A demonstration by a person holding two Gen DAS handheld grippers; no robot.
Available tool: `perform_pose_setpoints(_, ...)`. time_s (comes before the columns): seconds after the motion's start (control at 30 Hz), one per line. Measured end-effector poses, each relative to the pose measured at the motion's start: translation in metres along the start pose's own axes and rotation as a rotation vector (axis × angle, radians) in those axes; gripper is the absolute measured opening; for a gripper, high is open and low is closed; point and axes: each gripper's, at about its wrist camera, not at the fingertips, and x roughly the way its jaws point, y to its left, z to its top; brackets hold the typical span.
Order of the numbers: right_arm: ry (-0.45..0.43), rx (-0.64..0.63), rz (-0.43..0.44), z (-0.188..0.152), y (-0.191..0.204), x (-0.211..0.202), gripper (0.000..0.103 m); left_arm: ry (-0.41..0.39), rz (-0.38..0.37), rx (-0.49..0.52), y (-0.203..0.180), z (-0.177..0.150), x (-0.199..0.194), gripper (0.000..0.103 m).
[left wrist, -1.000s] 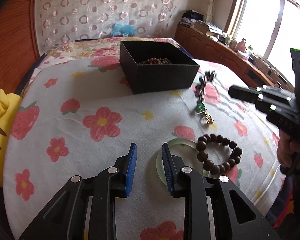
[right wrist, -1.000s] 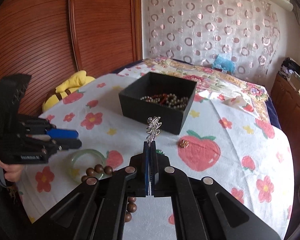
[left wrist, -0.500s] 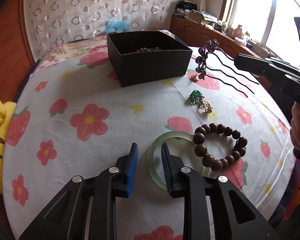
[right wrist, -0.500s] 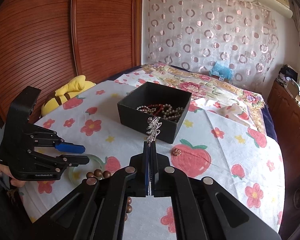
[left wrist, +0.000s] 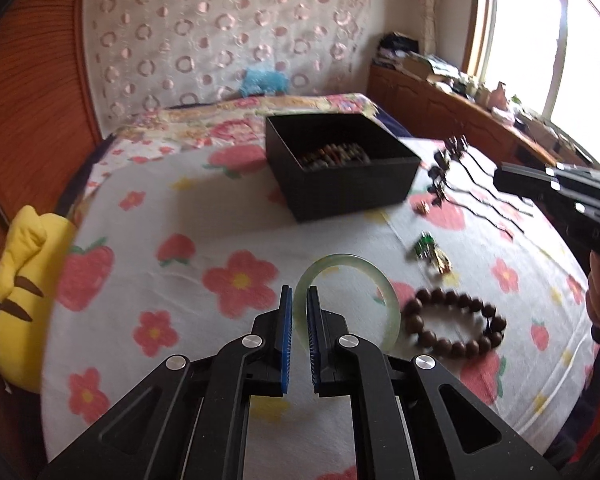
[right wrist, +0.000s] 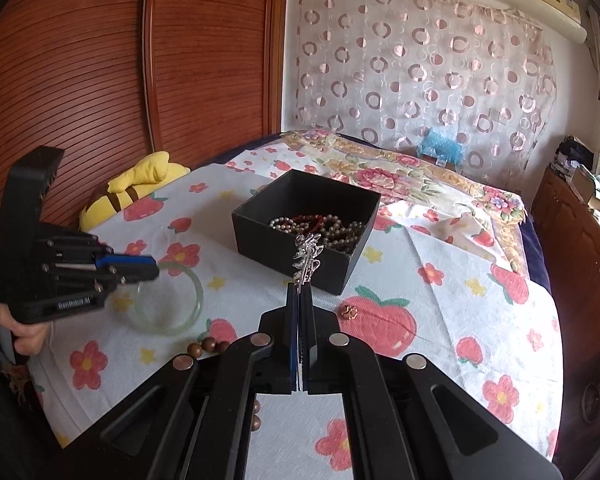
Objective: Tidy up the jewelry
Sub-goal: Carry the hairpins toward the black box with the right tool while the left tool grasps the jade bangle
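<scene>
A pale green jade bangle (left wrist: 340, 258) has its near rim between the blue pads of my left gripper (left wrist: 299, 292). The jaws are closing and press on the rim. From the right wrist view the bangle (right wrist: 198, 292) hangs tilted from the left gripper (right wrist: 152, 270), just above the cloth. My right gripper (right wrist: 299, 292) is shut on a silver hairpin (right wrist: 308, 256), whose ornament sticks up in front of the black box (right wrist: 292, 248). The box (left wrist: 340, 184) holds bead strings. A brown wooden bead bracelet (left wrist: 414, 322) lies beside the bangle.
A green brooch (left wrist: 426, 244) and a small gold piece (right wrist: 348, 312) lie on the flower-print cloth (left wrist: 220, 220). A yellow plush toy (left wrist: 20, 280) sits at the left edge. A wooden cabinet (left wrist: 440, 100) runs under the window. A hand (right wrist: 20, 328) holds the left gripper.
The left jaws have narrowed onto the bangle's rim, and the bangle has tipped up off the cloth. The right gripper keeps its hold on the hairpin and has barely moved.
</scene>
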Motion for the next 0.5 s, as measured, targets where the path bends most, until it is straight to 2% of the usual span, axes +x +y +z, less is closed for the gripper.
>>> perform_pose_setpoints(0.5, -0.035, -0.031, -0.022, 0.042, -0.008, 0.01, 0.002, -0.106, 0.018, -0.011, 0.009, 0.04, -0.019, 0.006)
